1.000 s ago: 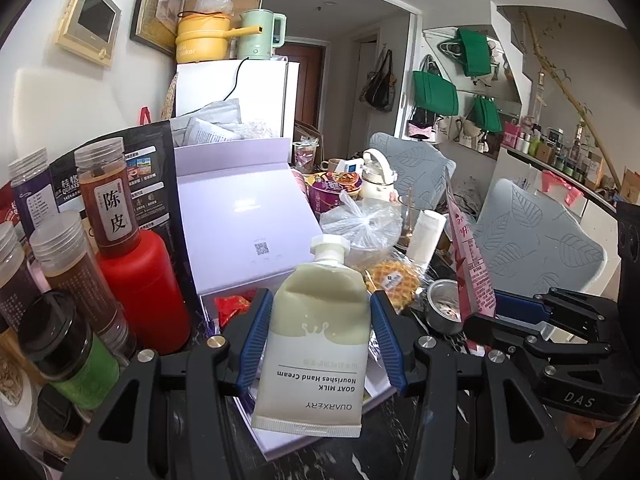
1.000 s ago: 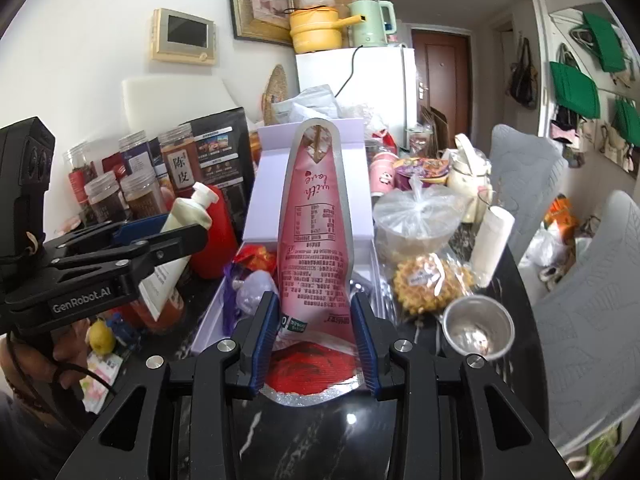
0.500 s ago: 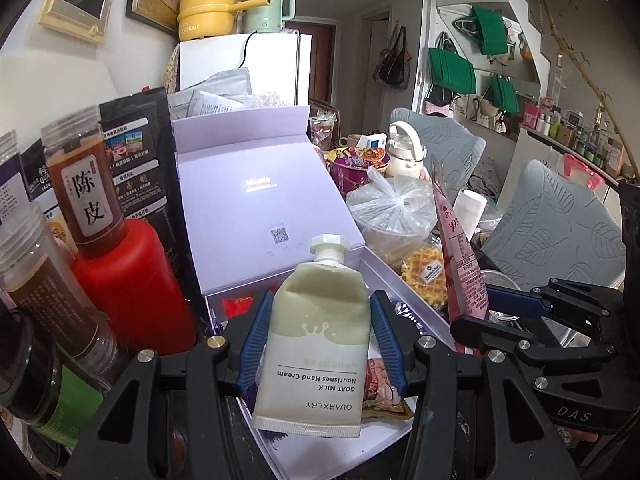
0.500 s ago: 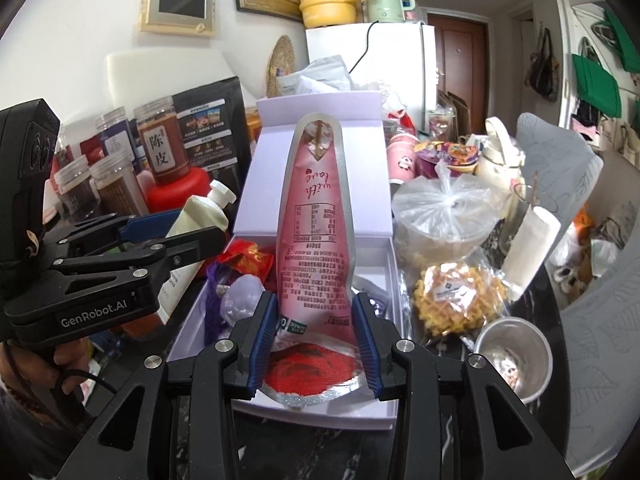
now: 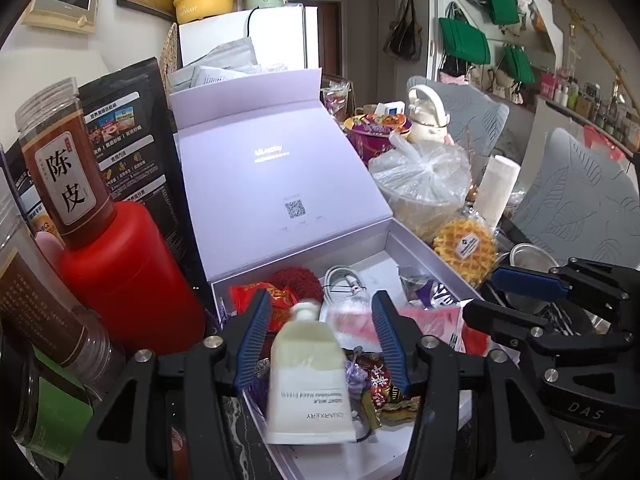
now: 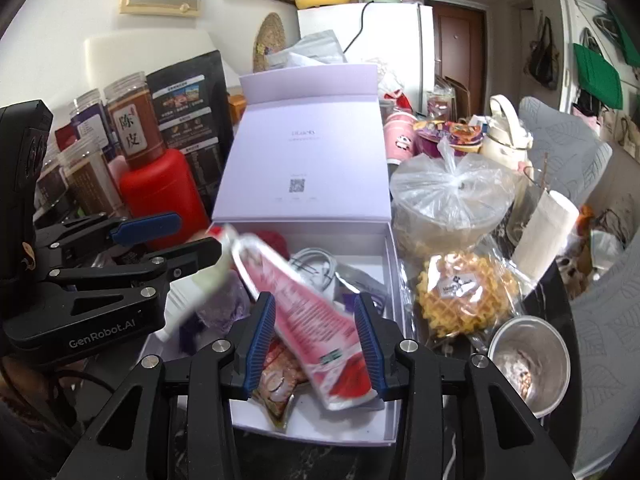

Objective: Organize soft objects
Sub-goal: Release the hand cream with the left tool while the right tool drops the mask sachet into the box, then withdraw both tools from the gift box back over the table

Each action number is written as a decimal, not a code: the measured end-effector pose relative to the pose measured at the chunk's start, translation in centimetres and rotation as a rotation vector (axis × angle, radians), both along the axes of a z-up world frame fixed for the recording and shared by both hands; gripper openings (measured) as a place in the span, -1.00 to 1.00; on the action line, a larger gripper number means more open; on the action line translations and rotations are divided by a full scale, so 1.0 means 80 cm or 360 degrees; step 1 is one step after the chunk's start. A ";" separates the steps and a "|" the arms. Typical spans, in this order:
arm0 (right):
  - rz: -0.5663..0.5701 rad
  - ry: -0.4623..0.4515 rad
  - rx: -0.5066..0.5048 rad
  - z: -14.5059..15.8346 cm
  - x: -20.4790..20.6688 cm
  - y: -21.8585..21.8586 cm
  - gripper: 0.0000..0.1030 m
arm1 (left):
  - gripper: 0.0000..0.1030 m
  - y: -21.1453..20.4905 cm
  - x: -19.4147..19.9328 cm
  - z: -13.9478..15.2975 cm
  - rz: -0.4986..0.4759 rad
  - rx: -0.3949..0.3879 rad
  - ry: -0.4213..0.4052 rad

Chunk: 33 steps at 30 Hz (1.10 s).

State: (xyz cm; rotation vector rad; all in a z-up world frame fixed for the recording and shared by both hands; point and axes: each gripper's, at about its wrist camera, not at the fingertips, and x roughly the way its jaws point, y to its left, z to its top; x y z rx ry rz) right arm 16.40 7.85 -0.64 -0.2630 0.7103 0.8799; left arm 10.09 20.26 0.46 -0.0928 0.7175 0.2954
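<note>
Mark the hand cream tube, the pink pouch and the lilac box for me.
hand cream tube (image 5: 308, 376): left wrist view, middle of its cream body.
pink pouch (image 6: 308, 308): right wrist view, printed middle panel.
lilac box (image 6: 394, 280): right wrist view, its right wall.

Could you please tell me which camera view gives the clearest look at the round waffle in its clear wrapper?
The right wrist view shows it best: the waffle sits whole and unobstructed beside the white box, its label facing the camera. In the left wrist view the waffle is smaller and farther off, and its lower edge is partly hidden behind the box wall.
</note>
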 end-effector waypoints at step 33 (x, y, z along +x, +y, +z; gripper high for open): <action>-0.0095 -0.0142 0.0112 0.073 -0.062 -0.061 -0.15 | 0.48 -0.047 -0.076 0.090 0.0044 0.0087 -0.0159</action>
